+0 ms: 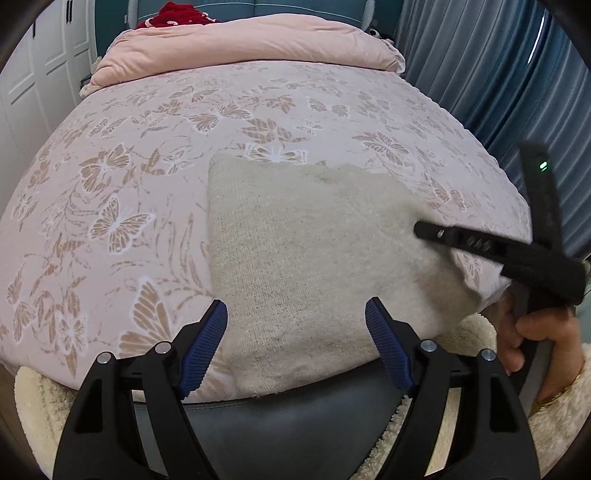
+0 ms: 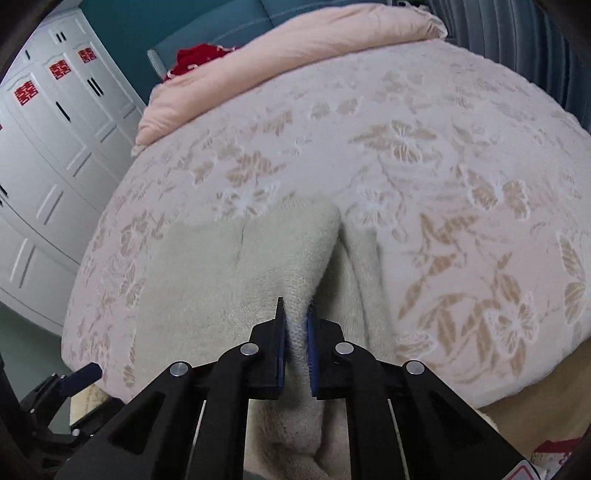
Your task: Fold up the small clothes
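A beige knitted garment (image 1: pixel 314 258) lies flat on the near part of the bed, its near hem at the bed's edge. My left gripper (image 1: pixel 295 310) hovers open over the near hem, blue pads wide apart with nothing between them. My right gripper (image 2: pixel 295 317) is shut on a raised fold of the garment (image 2: pixel 229 280), and the knit bunches up between its pads. In the left wrist view the right gripper (image 1: pixel 419 230) reaches in from the right over the garment's right side, held by a person's hand (image 1: pixel 532 339).
The bedspread (image 1: pixel 147 166) is pink with butterflies. A folded pink duvet (image 1: pixel 251 44) and a red cloth (image 1: pixel 177 14) lie at the far end. White wardrobe doors (image 2: pixel 55 147) stand at the left, blue curtains (image 1: pixel 480 74) at the right. A grey bed edge (image 1: pixel 295 417) lies below.
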Action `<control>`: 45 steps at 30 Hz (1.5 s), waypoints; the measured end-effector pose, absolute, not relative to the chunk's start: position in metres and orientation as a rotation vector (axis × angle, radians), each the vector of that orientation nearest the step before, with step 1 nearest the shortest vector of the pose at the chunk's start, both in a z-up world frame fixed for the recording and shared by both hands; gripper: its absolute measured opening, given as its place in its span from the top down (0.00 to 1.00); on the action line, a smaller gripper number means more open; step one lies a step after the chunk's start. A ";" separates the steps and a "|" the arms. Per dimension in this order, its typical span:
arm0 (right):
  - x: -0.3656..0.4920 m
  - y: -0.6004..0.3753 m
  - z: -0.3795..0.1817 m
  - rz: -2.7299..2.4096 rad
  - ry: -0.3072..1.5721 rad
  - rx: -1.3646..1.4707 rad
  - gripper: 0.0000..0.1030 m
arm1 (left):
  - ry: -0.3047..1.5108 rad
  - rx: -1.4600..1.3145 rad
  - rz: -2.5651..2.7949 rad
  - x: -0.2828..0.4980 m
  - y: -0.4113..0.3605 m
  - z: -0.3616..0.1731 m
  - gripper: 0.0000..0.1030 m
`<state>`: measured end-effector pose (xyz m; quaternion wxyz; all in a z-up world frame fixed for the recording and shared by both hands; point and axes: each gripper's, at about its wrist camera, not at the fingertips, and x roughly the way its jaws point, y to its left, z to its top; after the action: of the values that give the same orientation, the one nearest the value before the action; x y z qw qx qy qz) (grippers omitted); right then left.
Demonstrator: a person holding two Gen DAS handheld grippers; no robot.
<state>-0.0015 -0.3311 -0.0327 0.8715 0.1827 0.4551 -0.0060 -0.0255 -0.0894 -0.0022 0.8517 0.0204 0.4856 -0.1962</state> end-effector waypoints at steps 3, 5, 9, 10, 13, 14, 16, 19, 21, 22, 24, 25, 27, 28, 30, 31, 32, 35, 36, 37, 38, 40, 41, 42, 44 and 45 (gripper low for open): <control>0.010 -0.339 -0.069 -0.058 1.067 0.338 0.91 | 1.029 0.048 -0.411 -0.022 -0.095 -0.006 0.26; 0.011 -0.338 -0.106 -0.060 1.132 0.328 0.90 | 1.049 0.048 -0.405 -0.020 -0.098 -0.012 0.26; -0.009 -0.339 -0.065 -0.074 1.011 0.425 0.83 | 1.060 0.083 -0.399 -0.022 -0.102 -0.017 0.26; -0.017 -0.337 -0.051 -0.063 0.965 0.438 0.82 | 1.060 0.091 -0.393 -0.023 -0.102 -0.017 0.26; -0.035 -0.323 -0.031 -0.021 0.926 0.379 0.82 | 1.075 0.077 -0.386 -0.021 -0.100 -0.020 0.26; -0.038 -0.317 -0.037 -0.003 0.958 0.352 0.82 | 1.081 0.074 -0.383 -0.020 -0.100 -0.022 0.26; -0.038 -0.307 -0.072 -0.007 1.076 0.286 0.83 | 1.093 0.069 -0.380 -0.020 -0.100 -0.025 0.26; -0.043 -0.307 -0.097 -0.025 1.092 0.268 0.87 | 1.116 0.063 -0.383 -0.022 -0.101 -0.031 0.26; -0.044 -0.315 -0.077 -0.029 1.063 0.336 0.85 | 1.126 0.066 -0.392 -0.024 -0.101 -0.032 0.26; -0.047 -0.321 -0.066 -0.029 1.027 0.387 0.83 | 1.123 0.066 -0.392 -0.024 -0.099 -0.032 0.25; -0.053 -0.337 -0.053 -0.047 0.976 0.464 0.62 | 1.118 0.034 -0.388 -0.023 -0.092 -0.031 0.21; -0.055 -0.344 -0.051 -0.059 0.964 0.489 0.53 | 1.114 -0.004 -0.391 -0.021 -0.087 -0.031 0.17; -0.055 -0.356 -0.060 -0.098 0.986 0.515 0.38 | 1.120 -0.099 -0.380 -0.014 -0.074 -0.032 0.13; -0.055 -0.361 -0.067 -0.112 1.014 0.534 0.37 | 1.135 -0.160 -0.374 -0.010 -0.067 -0.035 0.11; -0.052 -0.367 -0.084 -0.092 1.051 0.605 0.35 | 1.173 -0.268 -0.362 0.001 -0.056 -0.045 0.11; -0.050 -0.367 -0.092 -0.079 1.069 0.639 0.34 | 1.193 -0.301 -0.357 0.006 -0.053 -0.051 0.11; -0.047 -0.365 -0.100 -0.060 1.090 0.659 0.32 | 1.218 -0.325 -0.349 0.012 -0.051 -0.059 0.11; -0.036 -0.356 -0.116 -0.035 1.122 0.665 0.22 | 1.297 -0.385 -0.353 0.025 -0.051 -0.082 0.11; -0.033 -0.354 -0.121 -0.023 1.129 0.670 0.19 | 1.320 -0.413 -0.358 0.029 -0.051 -0.089 0.09; -0.029 -0.352 -0.127 -0.014 1.140 0.682 0.17 | 1.339 -0.450 -0.369 0.032 -0.051 -0.096 0.07; -0.028 -0.351 -0.132 -0.013 1.141 0.701 0.13 | 1.357 -0.480 -0.368 0.035 -0.052 -0.101 0.06; -0.027 -0.349 -0.137 -0.009 1.117 0.734 0.06 | 1.389 -0.540 -0.377 0.039 -0.055 -0.113 0.05; -0.026 -0.347 -0.137 -0.012 1.113 0.731 0.05 | 1.403 -0.558 -0.375 0.041 -0.057 -0.118 0.04; -0.025 -0.344 -0.137 -0.016 1.111 0.730 0.05 | 1.404 -0.564 -0.365 0.042 -0.059 -0.120 0.04; -0.021 -0.341 -0.138 -0.023 1.101 0.738 0.05 | 1.392 -0.554 -0.349 0.043 -0.064 -0.120 0.04; -0.020 -0.341 -0.138 -0.023 1.098 0.743 0.05 | 1.389 -0.543 -0.343 0.044 -0.067 -0.119 0.04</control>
<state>-0.0202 -0.3407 -0.1382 0.7882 0.3448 0.5096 -0.0108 0.0445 -0.0669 -0.1192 0.7212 -0.2456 0.6289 -0.1552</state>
